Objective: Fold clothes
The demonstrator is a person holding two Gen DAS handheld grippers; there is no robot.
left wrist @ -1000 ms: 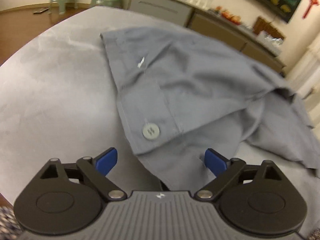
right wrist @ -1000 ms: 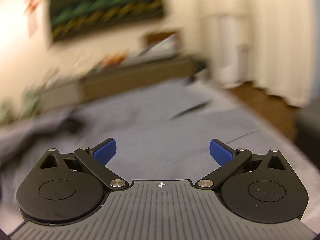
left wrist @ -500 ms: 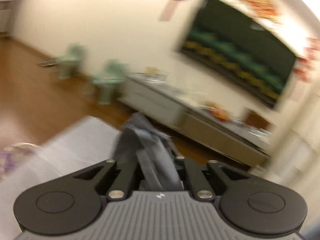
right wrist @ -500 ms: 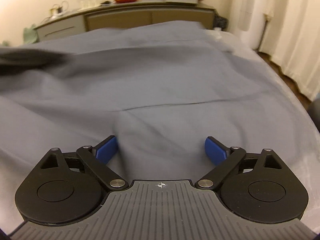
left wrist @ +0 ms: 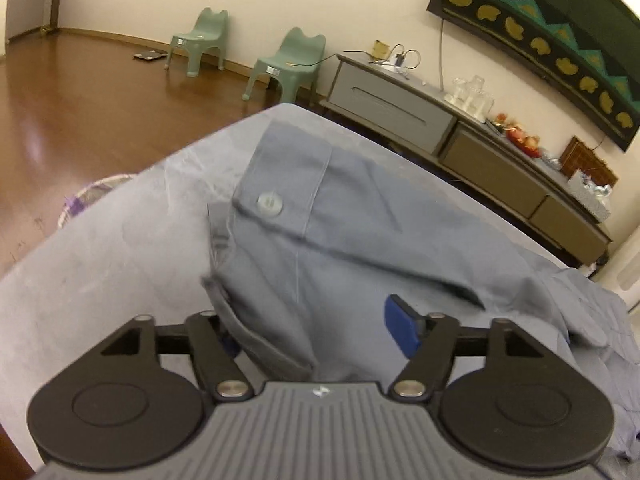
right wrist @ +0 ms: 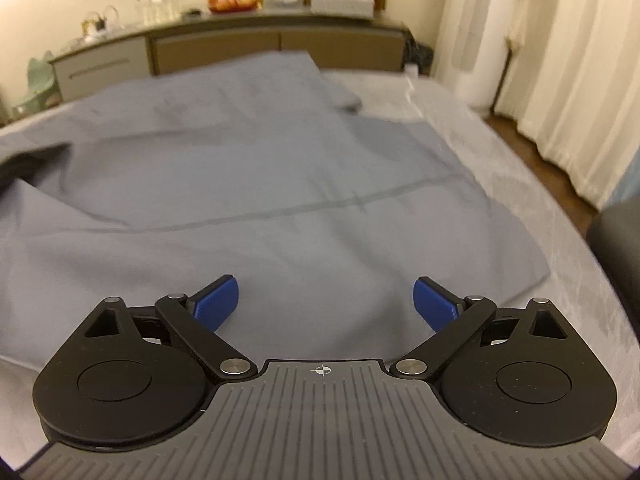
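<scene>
The left gripper (left wrist: 316,328) is hovering with its fingers spread wide, gripping nothing, a fold of the shirt (left wrist: 360,240) lying between them and covering the left pad. The right gripper (right wrist: 326,304) is likewise gaping empty over the shirt, which is lying spread on the table (right wrist: 500,152); a sideboard (right wrist: 240,46) is standing beyond.

Hidden: your left gripper (left wrist: 316,322) has 1 blue pad under the shirt (left wrist: 340,236) | Cut off: shirt runs past left edge, right view | Blurred: sideboard (right wrist: 224,46) items unreadable
</scene>
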